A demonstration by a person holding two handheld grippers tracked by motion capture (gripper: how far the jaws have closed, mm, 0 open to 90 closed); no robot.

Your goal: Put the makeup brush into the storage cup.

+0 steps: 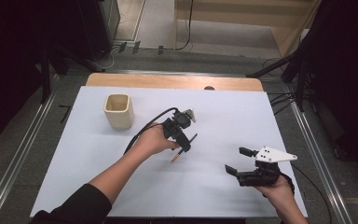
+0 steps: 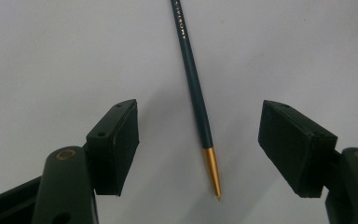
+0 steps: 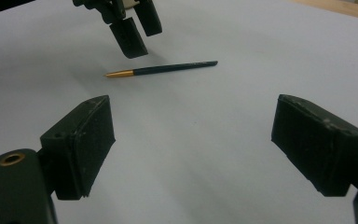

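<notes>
High view: the left gripper (image 1: 182, 142) hangs over the pen (image 1: 186, 144) mid-table (image 1: 121, 186), and the right gripper (image 1: 237, 161) gapes. Left gripper view: jaws wide, pen (image 2: 196, 100) lying untouched between them. Right gripper view: jaws apart, pen (image 3: 163, 69) ahead.

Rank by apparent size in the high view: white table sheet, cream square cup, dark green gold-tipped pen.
1. White table sheet
2. Cream square cup
3. Dark green gold-tipped pen, partly hidden beneath the left gripper
</notes>
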